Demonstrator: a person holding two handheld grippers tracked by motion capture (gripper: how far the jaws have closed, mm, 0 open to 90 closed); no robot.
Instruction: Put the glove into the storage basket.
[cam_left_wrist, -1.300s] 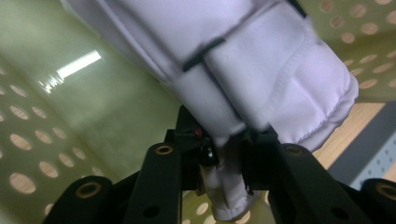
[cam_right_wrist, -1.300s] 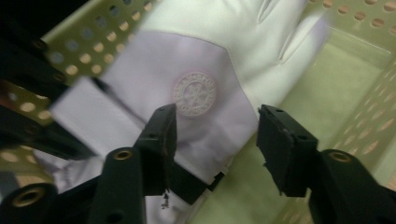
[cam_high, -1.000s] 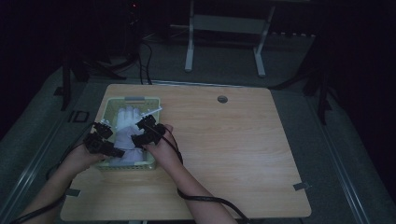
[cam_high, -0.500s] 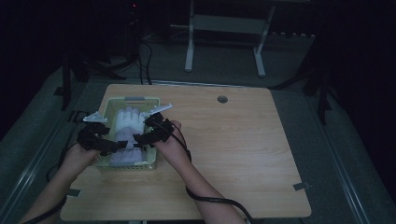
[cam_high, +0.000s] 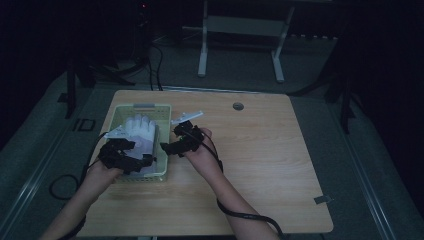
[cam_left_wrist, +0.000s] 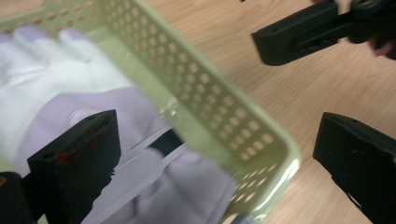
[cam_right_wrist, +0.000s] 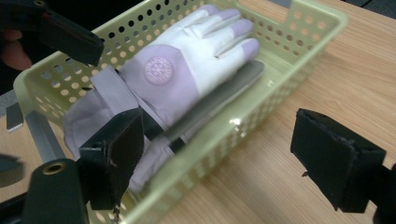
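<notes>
A white and lilac glove (cam_right_wrist: 187, 70) lies in the green basket (cam_high: 116, 120) near the surface's (cam_high: 280, 165) far left corner. Both the left claw (cam_left_wrist: 215, 154) and right claw (cam_right_wrist: 233, 163) gape wide, straddling the basket's right wall.

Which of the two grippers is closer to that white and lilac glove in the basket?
Left. The left gripper hangs over the white and lilac glove's cuff inside the pale green perforated basket; the right gripper straddles the basket's wall.

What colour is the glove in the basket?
The glove is white and pale purple, with a round purple badge on its back. The right gripper view shows it best.
</notes>
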